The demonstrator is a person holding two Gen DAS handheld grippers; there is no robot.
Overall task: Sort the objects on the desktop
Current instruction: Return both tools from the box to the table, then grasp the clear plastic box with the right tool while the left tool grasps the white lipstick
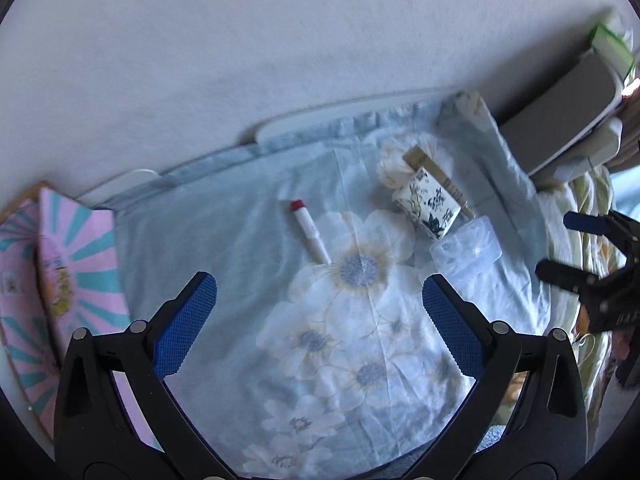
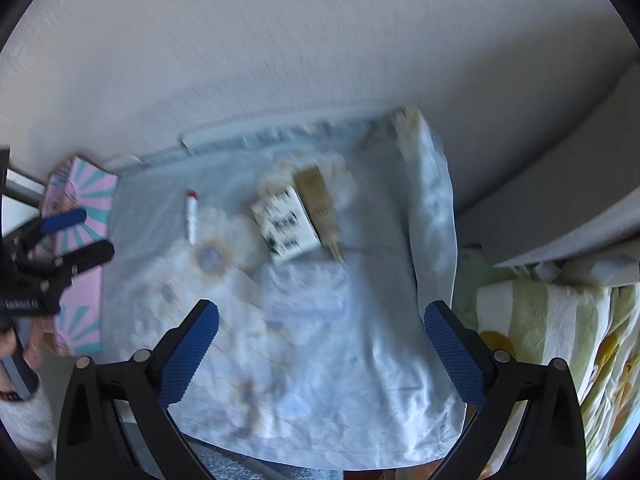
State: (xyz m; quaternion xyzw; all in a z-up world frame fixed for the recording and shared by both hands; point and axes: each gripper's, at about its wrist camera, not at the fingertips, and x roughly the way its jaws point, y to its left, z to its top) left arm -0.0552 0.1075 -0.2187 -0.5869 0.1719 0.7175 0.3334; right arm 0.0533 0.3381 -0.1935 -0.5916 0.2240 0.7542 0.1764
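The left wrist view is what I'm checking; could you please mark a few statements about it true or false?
1. Both the left tongs and the right tongs are open and hold nothing. True.
2. The red-capped tube stands upright. False: it lies flat on the floral cloth.
3. The blue-patterned white box lies beside a tan box. True.
4. The clear plastic container sits left of the tube. False: it sits to the right, near the patterned box.
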